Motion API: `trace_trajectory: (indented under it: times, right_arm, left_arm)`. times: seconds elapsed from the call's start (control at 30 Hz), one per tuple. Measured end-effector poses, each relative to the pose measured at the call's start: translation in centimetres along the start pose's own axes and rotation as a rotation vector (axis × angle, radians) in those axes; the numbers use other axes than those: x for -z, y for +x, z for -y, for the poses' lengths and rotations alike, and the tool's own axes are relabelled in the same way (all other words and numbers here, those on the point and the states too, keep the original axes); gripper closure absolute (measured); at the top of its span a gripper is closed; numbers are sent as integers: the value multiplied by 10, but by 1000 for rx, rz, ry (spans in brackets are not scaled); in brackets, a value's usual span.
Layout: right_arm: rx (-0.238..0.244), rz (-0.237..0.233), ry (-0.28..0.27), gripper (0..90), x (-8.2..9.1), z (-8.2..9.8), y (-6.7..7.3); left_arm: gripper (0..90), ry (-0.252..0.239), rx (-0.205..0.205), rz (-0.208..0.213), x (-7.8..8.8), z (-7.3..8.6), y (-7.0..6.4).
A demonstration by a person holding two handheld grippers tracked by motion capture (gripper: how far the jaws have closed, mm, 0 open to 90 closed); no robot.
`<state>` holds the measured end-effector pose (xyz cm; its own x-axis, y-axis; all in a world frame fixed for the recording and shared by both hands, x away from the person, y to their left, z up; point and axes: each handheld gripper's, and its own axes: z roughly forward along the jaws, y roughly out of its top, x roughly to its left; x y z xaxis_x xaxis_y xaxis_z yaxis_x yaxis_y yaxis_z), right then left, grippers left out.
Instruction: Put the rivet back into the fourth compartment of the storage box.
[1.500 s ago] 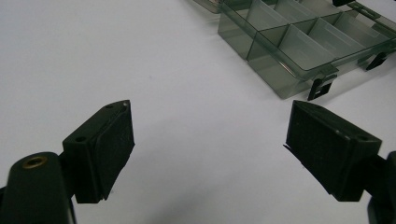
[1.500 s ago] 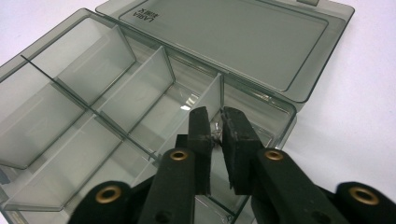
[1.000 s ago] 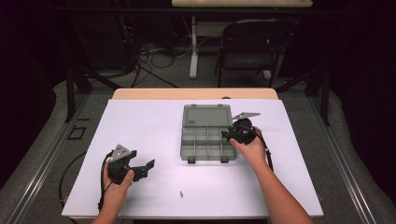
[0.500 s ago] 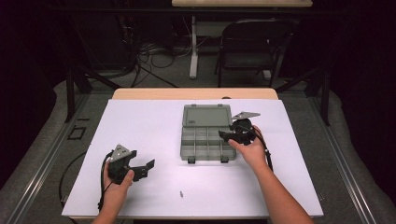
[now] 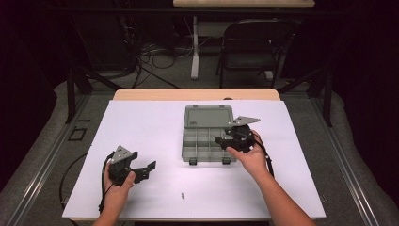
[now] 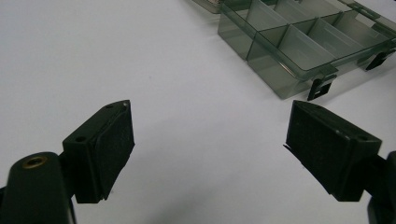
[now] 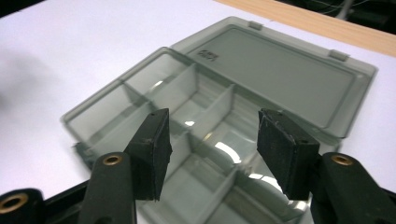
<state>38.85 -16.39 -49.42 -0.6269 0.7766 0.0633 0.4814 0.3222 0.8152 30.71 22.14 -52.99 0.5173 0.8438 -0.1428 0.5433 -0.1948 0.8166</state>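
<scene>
The translucent grey plastic compartment box (image 5: pixel 209 136) is sitting just right of centre in the high view, on the white table sheet (image 5: pixel 155 122), its lid (image 5: pixel 208 117) lying flat open toward the top of the frame so every compartment is reachable from above. The compartments are looking empty in both gripper views.

The right gripper (image 5: pixel 226 144) is hovering over the box's right-hand compartments, right of centre in the high view. Its jaws have just been opening and are standing fairly wide with nothing between them; in the right gripper view (image 7: pixel 210 149) the pads are framing the dividers below without touching them. Likely it is either finishing a release or lining up over a cell, hence the tilt down into the tray.

The left gripper (image 5: pixel 147 168) is parked at the lower left of the high view, well apart from the box, jaws wide and empty; in the left gripper view (image 6: pixel 208 149) bare sheet is lying between the pads, and the box's front latches (image 6: pixel 321 86) are showing at the upper right. It is probably waiting clear so the other hand has room.

A tiny dark screw-like piece (image 5: pixel 182 194) is lying on the sheet at lower centre, nearer the left gripper than the box; too small to identify. It is probably the thing to be sorted into a compartment.
</scene>
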Motion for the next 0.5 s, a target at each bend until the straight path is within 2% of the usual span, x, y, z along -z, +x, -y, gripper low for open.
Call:
trace_trajectory:
  times: [0.27,0.5]
  right_arm:
    - [28,-38,-30,446,11,3,21]
    - [50,-60,-54,446,20,5,34]
  left_arm:
    - [152,4,0,2,0,0,0]
    - [152,5,1,4,0,0,-1]
